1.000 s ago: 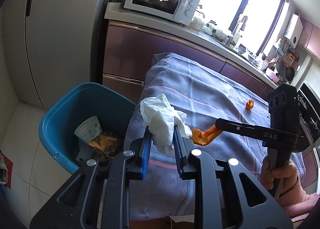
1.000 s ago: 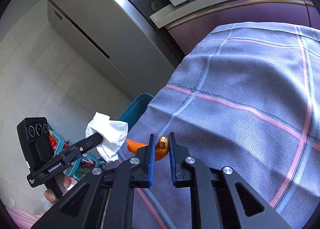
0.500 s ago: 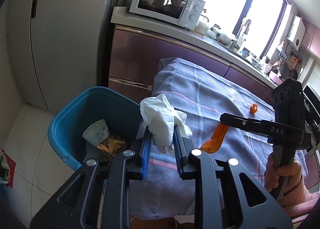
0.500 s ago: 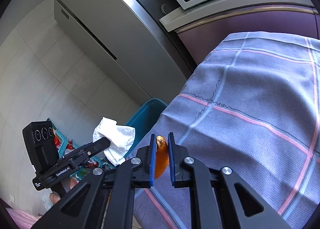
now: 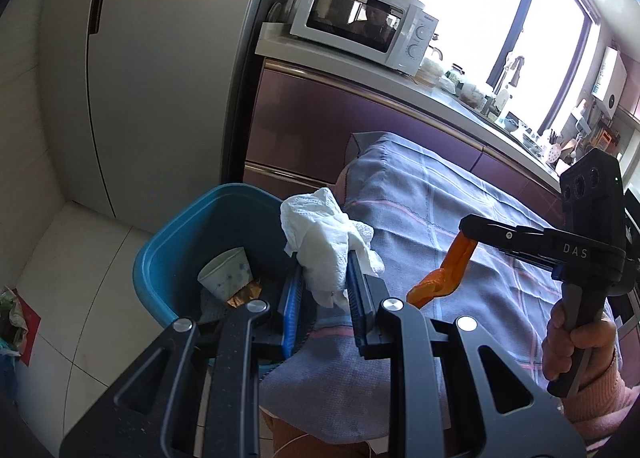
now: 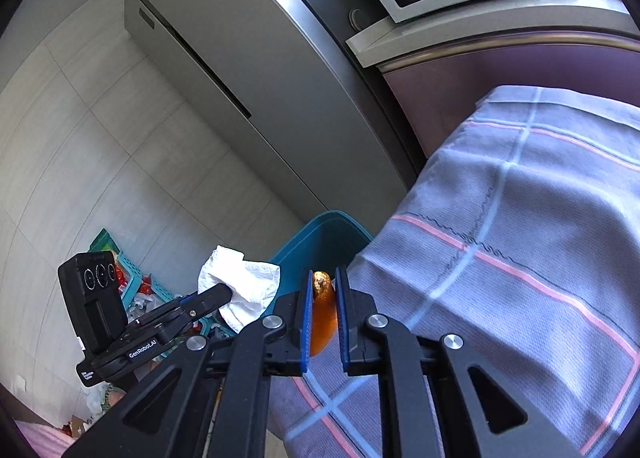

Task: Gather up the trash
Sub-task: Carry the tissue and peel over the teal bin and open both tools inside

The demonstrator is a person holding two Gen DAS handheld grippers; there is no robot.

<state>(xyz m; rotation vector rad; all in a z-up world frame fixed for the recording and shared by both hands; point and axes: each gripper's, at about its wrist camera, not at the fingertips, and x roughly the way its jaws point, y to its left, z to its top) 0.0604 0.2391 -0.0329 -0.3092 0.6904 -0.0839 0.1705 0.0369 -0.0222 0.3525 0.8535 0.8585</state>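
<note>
My left gripper point(image 5: 322, 274) is shut on a crumpled white tissue point(image 5: 324, 234), held in the air at the table's left end beside the blue bin point(image 5: 160, 254). The tissue also shows in the right wrist view point(image 6: 240, 286). My right gripper point(image 6: 322, 298) is shut on an orange peel point(image 6: 322, 318), lifted above the cloth near the table's edge; the peel hangs below its fingers in the left wrist view point(image 5: 444, 274). The bin point(image 6: 320, 234) stands on the floor just past the table edge and holds a paper cup point(image 5: 226, 274) and a golden wrapper point(image 5: 244, 292).
The table wears a grey-blue checked cloth point(image 5: 420, 197). A fridge point(image 5: 160, 57) and a purple cabinet with a microwave point(image 5: 360, 21) stand behind the bin. A small green basket of clutter point(image 6: 128, 274) sits on the floor at left.
My right gripper has lifted the orange peel off the cloth and carried it left toward the bin. My left gripper has kept the tissue and shifted slightly toward the bin.
</note>
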